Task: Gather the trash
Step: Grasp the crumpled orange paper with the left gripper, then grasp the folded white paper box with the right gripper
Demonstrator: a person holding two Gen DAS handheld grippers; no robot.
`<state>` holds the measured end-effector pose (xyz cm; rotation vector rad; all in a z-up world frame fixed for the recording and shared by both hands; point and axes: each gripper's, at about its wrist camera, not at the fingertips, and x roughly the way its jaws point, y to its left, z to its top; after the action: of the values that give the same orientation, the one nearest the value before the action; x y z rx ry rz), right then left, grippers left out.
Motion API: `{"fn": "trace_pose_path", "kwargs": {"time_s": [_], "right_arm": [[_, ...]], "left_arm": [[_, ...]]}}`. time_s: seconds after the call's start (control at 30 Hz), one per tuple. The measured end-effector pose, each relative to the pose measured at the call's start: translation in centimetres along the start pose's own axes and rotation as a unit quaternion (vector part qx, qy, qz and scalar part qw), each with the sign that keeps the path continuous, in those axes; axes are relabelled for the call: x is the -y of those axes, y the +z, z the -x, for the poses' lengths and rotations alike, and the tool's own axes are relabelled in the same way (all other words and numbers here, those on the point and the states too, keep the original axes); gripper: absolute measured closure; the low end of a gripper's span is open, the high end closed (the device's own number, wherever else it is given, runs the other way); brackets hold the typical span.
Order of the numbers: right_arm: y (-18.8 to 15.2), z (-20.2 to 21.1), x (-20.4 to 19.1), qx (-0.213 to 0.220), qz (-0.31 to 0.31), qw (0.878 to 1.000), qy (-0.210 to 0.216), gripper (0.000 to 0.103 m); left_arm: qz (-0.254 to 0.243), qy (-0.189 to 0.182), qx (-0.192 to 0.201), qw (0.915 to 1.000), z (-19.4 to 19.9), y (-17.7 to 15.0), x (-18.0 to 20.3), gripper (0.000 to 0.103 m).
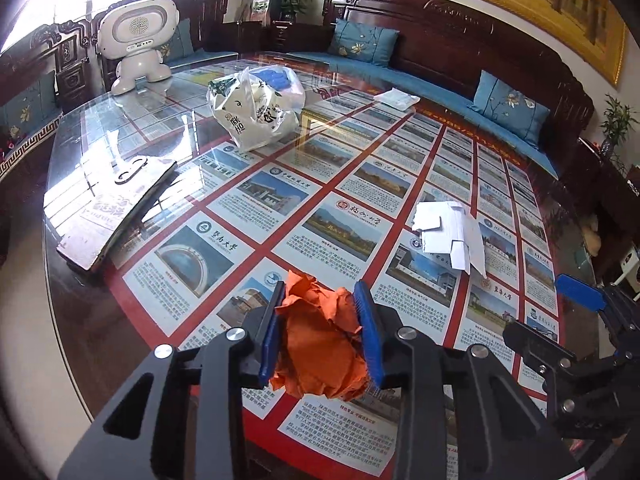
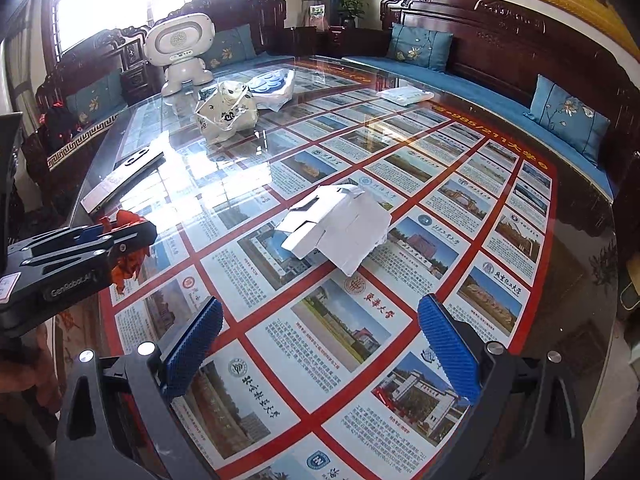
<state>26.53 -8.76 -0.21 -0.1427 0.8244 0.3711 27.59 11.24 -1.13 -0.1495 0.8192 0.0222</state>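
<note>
Fingertips of the left gripper [image 1: 320, 336] are pinching a crumpled orange paper wad [image 1: 320, 344], the blue pads pressing into both of its sides at the near edge of the glass-topped table [image 1: 224, 184]. To its right, the right gripper [image 2: 320, 352] is hanging over the glass with its fingers spread wide and nothing between them.

Just beyond those open fingers, toward the middle of the table, a flattened white carton [image 2: 340, 226] is lying with its flaps sticking up. It is looking light and stiff only along its folds, so I would expect it to slide on the slick glass; gripping a raised flap or a folded edge seems a safer hold than its flat face. The orange wad is looking soft and springy, likely compressing easily without slipping.

Farther off, on the left half, a white plastic bag [image 1: 256, 116] is sitting open and slumped, probably the place for the trash. Past it, a white toy robot [image 1: 138, 44] is standing at the far-left edge.
</note>
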Motion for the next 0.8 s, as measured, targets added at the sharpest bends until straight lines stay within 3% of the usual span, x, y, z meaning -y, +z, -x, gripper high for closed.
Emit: {"fn": "trace_pose_path", "kwargs": {"time_s": [0.3, 0.63, 0.8], "right_arm": [[2.6, -4.8, -0.6, -0.022, 0.019, 0.999, -0.04, 0.008], [5.2, -8.7, 1.1, -0.032, -0.045, 0.997, -0.046, 0.008], [6.0, -10.8, 1.5, -0.048, -0.071, 0.993, -0.078, 0.008]], "left_arm": [[0.0, -0.009, 0.004, 1.0, -0.5, 0.2, -0.7, 0.068], [-0.006, -0.023, 0.012, 0.9996, -0.8, 0.8, -0.8, 0.067], [-0.006, -0.024, 0.017, 0.9995, -0.8, 1.2, -0.8, 0.067]]}}
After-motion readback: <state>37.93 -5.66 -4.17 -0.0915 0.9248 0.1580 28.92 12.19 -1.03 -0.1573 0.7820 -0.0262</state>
